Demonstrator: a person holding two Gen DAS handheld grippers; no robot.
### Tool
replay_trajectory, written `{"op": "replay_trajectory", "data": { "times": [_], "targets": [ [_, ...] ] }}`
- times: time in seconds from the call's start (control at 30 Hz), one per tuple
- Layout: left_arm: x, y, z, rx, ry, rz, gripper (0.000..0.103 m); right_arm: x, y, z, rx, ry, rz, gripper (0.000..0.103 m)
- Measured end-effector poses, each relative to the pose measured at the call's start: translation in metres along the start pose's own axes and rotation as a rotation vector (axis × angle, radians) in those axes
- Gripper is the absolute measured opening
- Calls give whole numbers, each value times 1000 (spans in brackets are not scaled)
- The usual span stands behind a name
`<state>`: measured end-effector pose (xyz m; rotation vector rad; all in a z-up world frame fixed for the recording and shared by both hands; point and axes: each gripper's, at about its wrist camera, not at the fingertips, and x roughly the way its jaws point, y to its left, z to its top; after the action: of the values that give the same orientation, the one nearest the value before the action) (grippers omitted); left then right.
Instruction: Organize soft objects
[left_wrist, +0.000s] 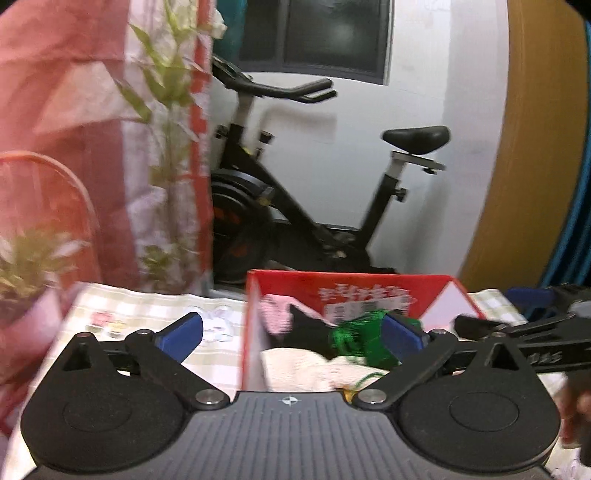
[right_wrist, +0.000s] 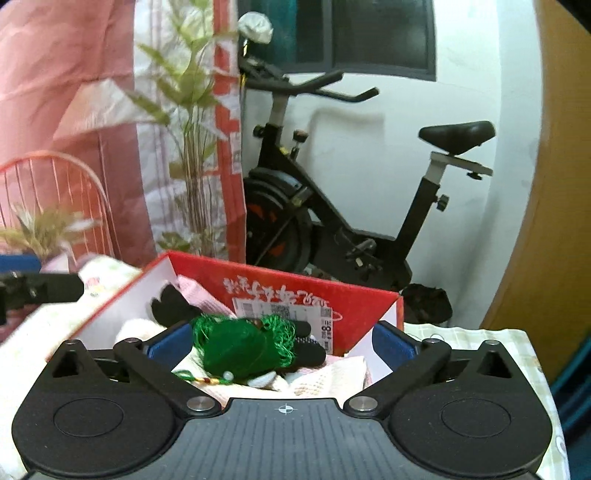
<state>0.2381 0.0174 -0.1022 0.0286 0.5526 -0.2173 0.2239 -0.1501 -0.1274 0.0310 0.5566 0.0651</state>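
Both my jaws are spread and hold nothing. The green tassel (right_wrist: 245, 347) lies in the red box (right_wrist: 314, 291); I should tuck it low, gently.

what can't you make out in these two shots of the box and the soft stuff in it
- Red box floor: both views, buried under green tassel and cloths.
- Box's near wall: cut off by the right gripper body.
- Box lettering, tablecloth prints: left view, motion blur.
- Label text: too small.
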Motion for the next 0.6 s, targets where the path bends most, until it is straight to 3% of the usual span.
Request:
{"op": "replay_trajectory", "data": {
  "times": [0.1,0.27,0.6],
  "targets": [
    [-17,0,3,30,-28,39,103,-17,5,6,15,-16,-26,103],
    [-46,3,12,45,-73,43,103,-46,15,14,16,-24,-65,103],
    [-130,-8,31,76,-169,87,103,-131,15,28,61,-88,-72,103]
  ]
}}
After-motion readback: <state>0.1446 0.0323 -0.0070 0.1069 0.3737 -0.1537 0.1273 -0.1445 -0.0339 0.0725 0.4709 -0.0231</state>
